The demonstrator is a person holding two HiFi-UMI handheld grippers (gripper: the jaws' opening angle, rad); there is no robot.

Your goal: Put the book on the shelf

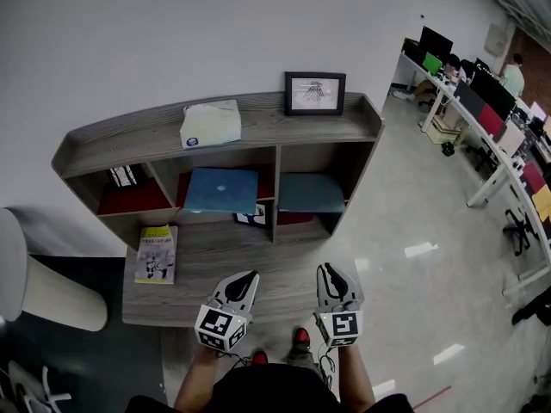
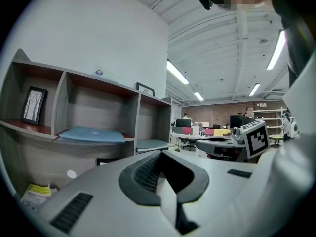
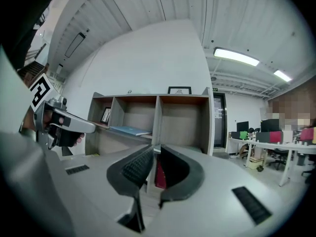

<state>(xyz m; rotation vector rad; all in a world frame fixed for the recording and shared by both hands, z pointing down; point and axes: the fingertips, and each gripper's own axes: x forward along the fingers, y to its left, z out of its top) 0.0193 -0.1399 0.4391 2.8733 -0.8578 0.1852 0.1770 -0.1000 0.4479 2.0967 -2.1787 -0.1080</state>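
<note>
- The shelf [image 1: 112, 136] in front of you is a low grey wooden unit against the white wall. It has a railed top, three open compartments beneath, and a wide ledge at the bottom that juts toward you.
- The book [image 1: 157, 254] lies flat on that ledge at its left end, cover up, below the left compartment. It is thin, with a yellow-green cover, a dark drawing in the middle and print too small to read. Neither claw touches it.
- You hold your left gripper [image 1: 249, 279] low over the near part of the ledge, well to the right of the book, pointing at the shelf roughly level. Its jaws are pressed together with nothing in them.
- Your right gripper [image 1: 328, 272] sits just beside it, also level and aimed at the shelf. Its jaws are narrow, with only a thin slit between them, and empty.
- A picture frame [image 1: 315, 93] stands upright on the shelf top at the right.
</note>
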